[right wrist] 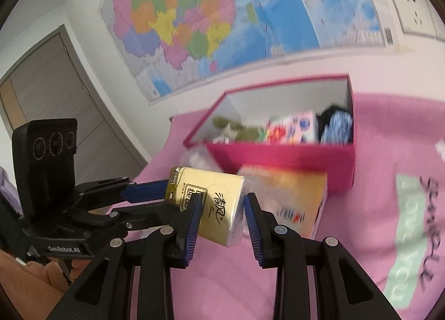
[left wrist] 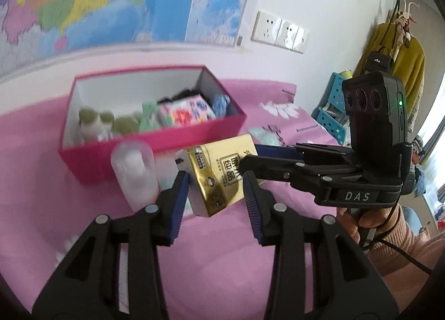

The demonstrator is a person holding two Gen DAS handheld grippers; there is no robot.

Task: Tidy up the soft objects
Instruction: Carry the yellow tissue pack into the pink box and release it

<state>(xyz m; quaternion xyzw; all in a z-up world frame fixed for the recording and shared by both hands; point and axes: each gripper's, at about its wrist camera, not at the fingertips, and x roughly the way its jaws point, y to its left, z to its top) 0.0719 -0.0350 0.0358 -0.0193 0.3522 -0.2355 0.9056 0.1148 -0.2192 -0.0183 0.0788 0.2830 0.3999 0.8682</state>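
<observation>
Between the blue-padded fingers of both the left gripper [left wrist: 215, 197] and right gripper [right wrist: 222, 214], clamped from opposite ends, hangs a soft gold plastic-wrapped tissue pack [right wrist: 207, 206] above the pink bedspread [left wrist: 222, 264]. Step: carrying. Next, I judge, calls for lifting it over the near wall into the magenta cardboard box [left wrist: 155, 144].

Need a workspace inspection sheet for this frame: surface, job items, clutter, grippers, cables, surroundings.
Surface: pink bedsheet, printed lettering.
Job's things: gold tissue pack held off the sheet; magenta box open, holding plush and fabric items.
Clutter: clear plastic jar, orange packet before the box.
Grippers: left hand-held gripper and right hand-held gripper both clamp the pack from opposite ends.
Cables: black cable at the right hand.
Surroundings: wall map, sockets, hanging yellow garment.
</observation>
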